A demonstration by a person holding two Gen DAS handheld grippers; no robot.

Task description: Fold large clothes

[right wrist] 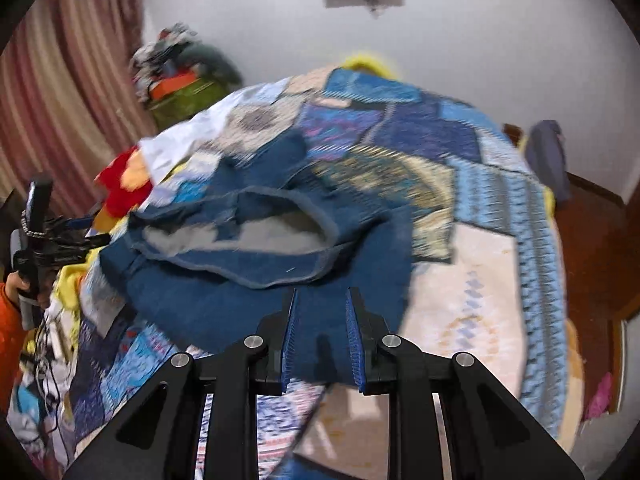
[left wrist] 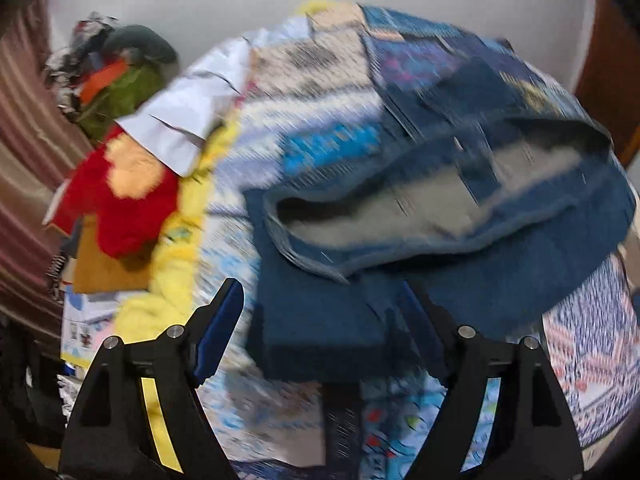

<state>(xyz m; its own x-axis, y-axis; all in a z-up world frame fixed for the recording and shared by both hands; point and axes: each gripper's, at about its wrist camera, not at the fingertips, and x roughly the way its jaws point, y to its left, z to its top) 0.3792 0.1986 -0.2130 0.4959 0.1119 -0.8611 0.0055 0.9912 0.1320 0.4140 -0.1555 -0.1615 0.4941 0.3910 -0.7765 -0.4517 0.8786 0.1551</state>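
A large blue denim garment [left wrist: 460, 248] with a grey inner lining lies bunched on the patchwork bedspread [left wrist: 320, 92]. My left gripper [left wrist: 320, 292] is open, its fingers spread wide over the near denim edge. In the right wrist view the same denim garment [right wrist: 224, 300] lies ahead. My right gripper [right wrist: 322, 300] is partly open, jaws a short way apart, with denim lying between them; a grip cannot be seen. The left gripper [right wrist: 86, 236] shows at the far left, held in a hand. Both views are blurred.
A red and yellow cloth [left wrist: 128, 196] and white fabric [left wrist: 188, 120] lie at the bed's left. A heap of clothes [right wrist: 184, 76] sits by the striped curtain [right wrist: 60, 92]. A wooden bed frame [right wrist: 592, 248] lies right. The wall [right wrist: 460, 32] stands behind.
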